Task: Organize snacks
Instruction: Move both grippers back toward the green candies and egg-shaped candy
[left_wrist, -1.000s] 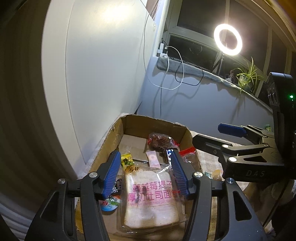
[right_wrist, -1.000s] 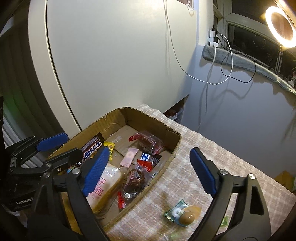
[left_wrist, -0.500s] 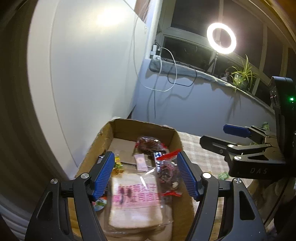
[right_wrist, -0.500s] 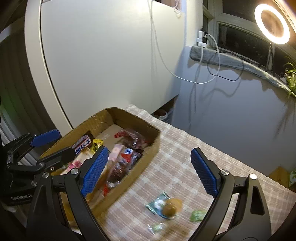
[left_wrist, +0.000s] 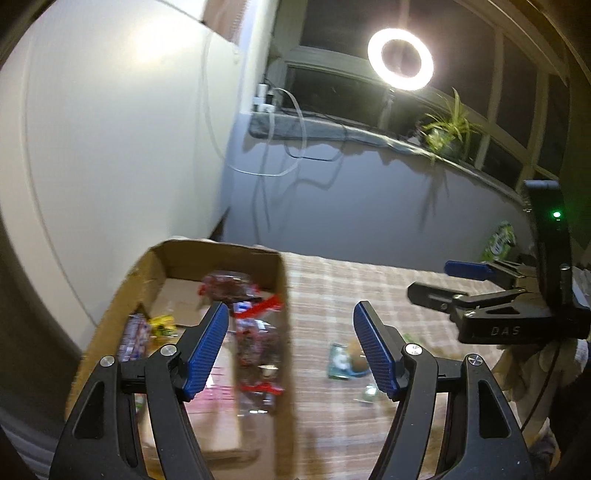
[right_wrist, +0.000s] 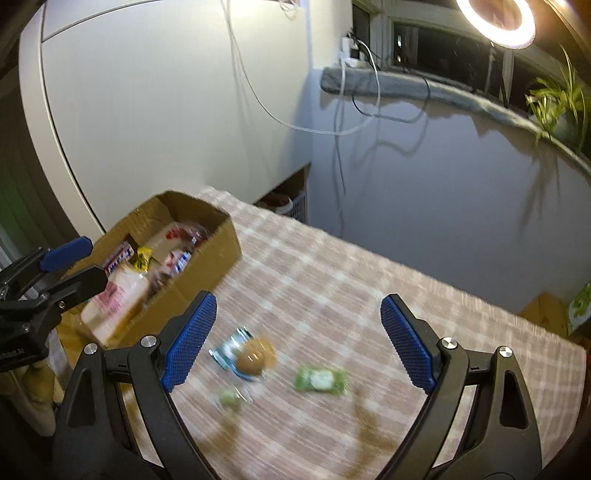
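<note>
A cardboard box (left_wrist: 285, 332) at the left holds a bagged bread slice (right_wrist: 114, 306), a red-wrapped snack (left_wrist: 225, 288) and several small packets. My left gripper (left_wrist: 291, 314) is open with nothing between its pads and hangs over the box's right wall. In the right wrist view the left gripper (right_wrist: 98, 258) shows beside the box. My right gripper (right_wrist: 298, 301) is open over the checked cloth. Just below it lie a brown egg snack on a teal packet (right_wrist: 251, 356), a green packet (right_wrist: 321, 380) and a small green candy (right_wrist: 229, 398). The right gripper (left_wrist: 430, 277) also shows at the right edge of the left view.
The checked tablecloth (right_wrist: 369, 295) stretches right of the box. A white panel and a grey wall with hanging cables stand behind. On the sill are a ring light (left_wrist: 400, 59) and a plant (left_wrist: 447, 129). A green bag (left_wrist: 498, 240) sits far right.
Both grippers have swung right, away from the box toward the loose snacks. The left jaws widened off the bread bag, which stays in the box.
</note>
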